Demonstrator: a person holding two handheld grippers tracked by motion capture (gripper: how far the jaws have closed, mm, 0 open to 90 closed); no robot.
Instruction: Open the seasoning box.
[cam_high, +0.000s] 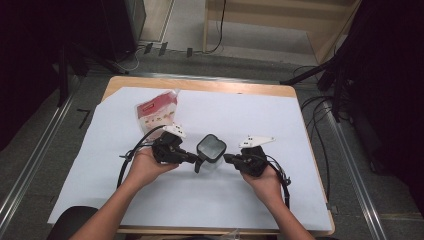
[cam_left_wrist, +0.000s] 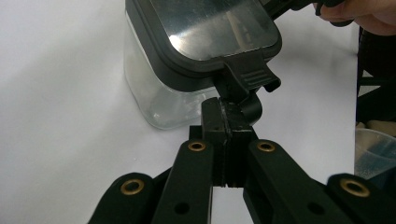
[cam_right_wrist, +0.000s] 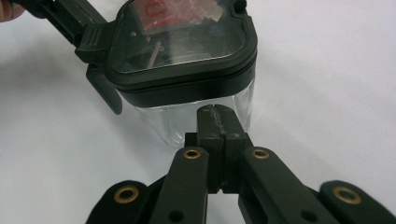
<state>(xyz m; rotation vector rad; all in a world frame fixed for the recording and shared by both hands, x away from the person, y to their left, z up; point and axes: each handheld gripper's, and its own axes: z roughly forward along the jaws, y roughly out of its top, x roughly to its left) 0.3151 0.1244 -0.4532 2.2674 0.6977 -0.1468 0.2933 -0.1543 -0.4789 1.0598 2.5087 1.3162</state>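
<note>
Setting: a person stands at a wooden table (cam_high: 200, 85) covered with a white sheet (cam_high: 250, 125), a black two-jaw gripper in each hand, forearms reaching in from the near edge.
Container: a small clear square container (cam_high: 210, 155) with a black-rimmed lid (cam_left_wrist: 210, 28) stands on the sheet directly between the two grippers, which point at it from opposite sides.
Left gripper: the left gripper (cam_high: 192, 159) has its jaws pressed together with no gap between them in the left gripper view. Their tips meet the black latch tab (cam_left_wrist: 250, 74) that hangs off the lid's near edge; whether they pinch the latch or only touch it, I cannot tell.
Right gripper: the right gripper (cam_high: 229, 158) is likewise clenched, jaw against jaw, in the right gripper view. Its tips sit just in front of the clear wall of the container, below the lid rim, and appear to touch or nearly touch it.
Lid: seated on the container, its clear panel reflecting light.
Packet: a red and white packet (cam_high: 156, 112) lies on the sheet beyond the left gripper, apart from the container.
Hands: the left hand (cam_high: 147, 167) and right hand (cam_high: 265, 180) each wrap a gripper body, with cables trailing back toward the person.
</note>
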